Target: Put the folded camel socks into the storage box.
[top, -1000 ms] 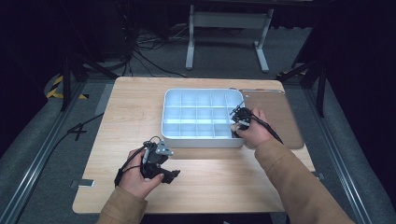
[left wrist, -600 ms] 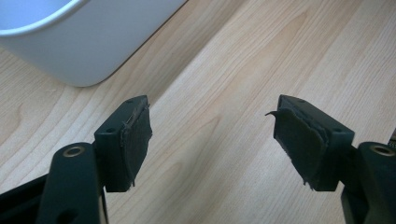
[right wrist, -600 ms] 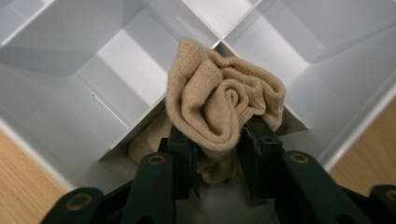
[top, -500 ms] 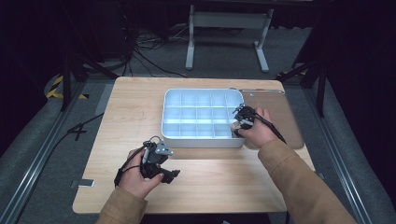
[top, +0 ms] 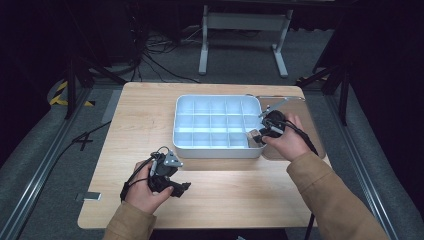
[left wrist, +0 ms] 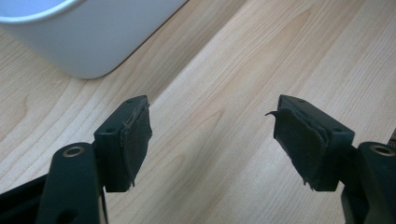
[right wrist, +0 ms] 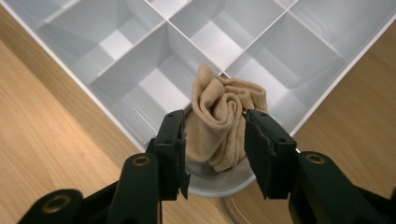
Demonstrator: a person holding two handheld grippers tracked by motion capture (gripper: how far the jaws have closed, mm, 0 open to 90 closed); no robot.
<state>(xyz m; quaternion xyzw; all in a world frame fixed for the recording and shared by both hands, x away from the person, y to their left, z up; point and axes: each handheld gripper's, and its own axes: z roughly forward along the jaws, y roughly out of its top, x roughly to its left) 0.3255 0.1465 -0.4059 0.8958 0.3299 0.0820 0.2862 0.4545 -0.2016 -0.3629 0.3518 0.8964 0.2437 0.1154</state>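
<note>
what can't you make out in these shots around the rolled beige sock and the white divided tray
- Rolled beige ribbed sock: its lower sides, right gripper view, hidden behind the right gripper's black jaws, which have just been opening; whether the pads touch it cannot be told.
- Same sock, high view: too small, partly behind the right hand.
- White plastic divided tray: left gripper view, cut off by the top edge.
- Left gripper: jaws small and dark in the high view.

Bare table (left wrist: 224, 154) lies between and ahead of the left gripper (left wrist: 212, 140), with the tray wall (left wrist: 88, 46) beyond. A rolled beige sock (right wrist: 224, 121) fills the corner compartment between the right gripper (right wrist: 214, 140) jaws; neighbouring compartments ahead are free.
</note>
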